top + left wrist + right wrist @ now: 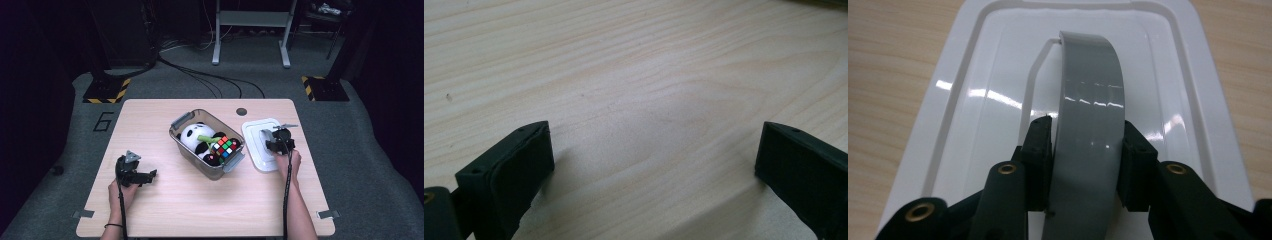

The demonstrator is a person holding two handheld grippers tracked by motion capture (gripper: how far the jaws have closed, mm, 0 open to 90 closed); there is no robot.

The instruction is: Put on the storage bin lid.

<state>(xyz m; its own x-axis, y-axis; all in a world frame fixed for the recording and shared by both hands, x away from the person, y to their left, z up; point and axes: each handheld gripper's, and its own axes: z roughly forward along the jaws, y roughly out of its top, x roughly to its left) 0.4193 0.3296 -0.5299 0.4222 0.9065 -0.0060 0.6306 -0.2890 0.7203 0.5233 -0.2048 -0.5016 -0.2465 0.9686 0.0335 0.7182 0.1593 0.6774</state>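
The right gripper [1087, 165] clamps the grey handle [1090, 125] of a white lid [260, 145] lying beside the toy-filled bin [207, 145]. The left gripper [651, 165] rests released on the surface [165, 200]. The grasp seems centred; lifting the lid level should suit seating it.

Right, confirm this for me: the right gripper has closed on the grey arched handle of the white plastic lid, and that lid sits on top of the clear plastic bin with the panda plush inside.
One thing is wrong: the white plastic lid lies flat on the wooden table, beside the clear plastic bin, not on it; the high view shows this. The right gripper does clamp the lid's grey arched handle, and the panda plush is inside the open bin.
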